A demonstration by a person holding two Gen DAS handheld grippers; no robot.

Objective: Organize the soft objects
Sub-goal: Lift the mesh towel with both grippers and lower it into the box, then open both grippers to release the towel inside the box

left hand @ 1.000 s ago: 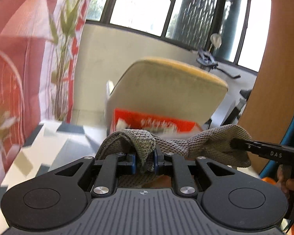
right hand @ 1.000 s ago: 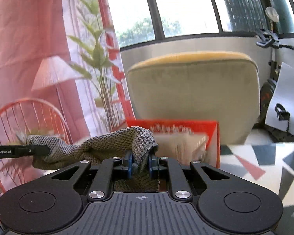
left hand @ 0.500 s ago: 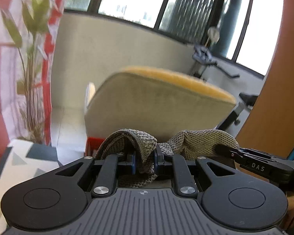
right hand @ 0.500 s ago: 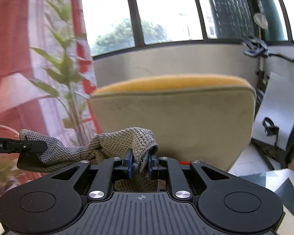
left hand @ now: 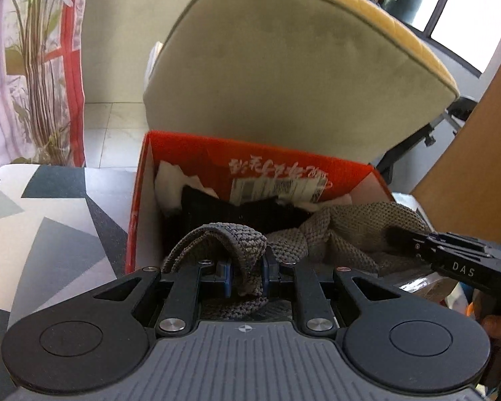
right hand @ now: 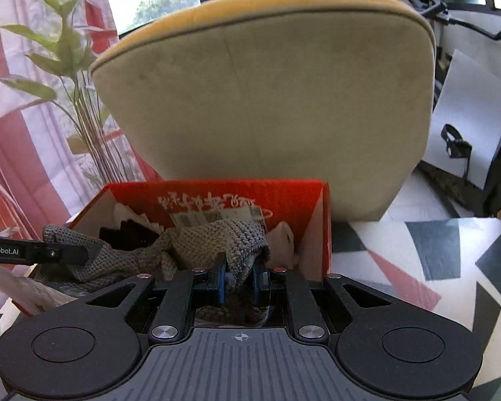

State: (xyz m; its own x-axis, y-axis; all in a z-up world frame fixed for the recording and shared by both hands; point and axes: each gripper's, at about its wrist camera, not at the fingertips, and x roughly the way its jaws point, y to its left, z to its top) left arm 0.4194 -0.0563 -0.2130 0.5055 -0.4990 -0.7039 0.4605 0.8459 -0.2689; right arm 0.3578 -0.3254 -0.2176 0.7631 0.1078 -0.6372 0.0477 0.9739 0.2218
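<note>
The left hand-held gripper (left hand: 247, 275) points forward and slightly downward toward the open red box (left hand: 140, 200), its jaws clamped on a fold of the grey knitted cloth (left hand: 223, 237). The right hand-held gripper (right hand: 237, 275) is aimed the same way, level with the box's near rim, and its jaws are likewise pinched shut on another bunch of the grey knitted cloth (right hand: 213, 237).

The cloth is stretched between the two tools and sags over the box opening. In the left wrist view the right hand-held gripper (left hand: 414, 242) enters from 3 o'clock, its tip buried in the cloth. In the right wrist view the left hand-held gripper (right hand: 83, 254) comes in from 9 o'clock.

The box already holds a black fabric item (left hand: 243, 209) and white paper (left hand: 168, 183), with a printed label on its far wall. It sits on a surface covered with a geometric-patterned cloth (right hand: 417, 254). At 12 o'clock, just behind the box, stands a beige cushioned chair back (right hand: 260, 100), and a plant (right hand: 70, 53) stands at 10 o'clock.
</note>
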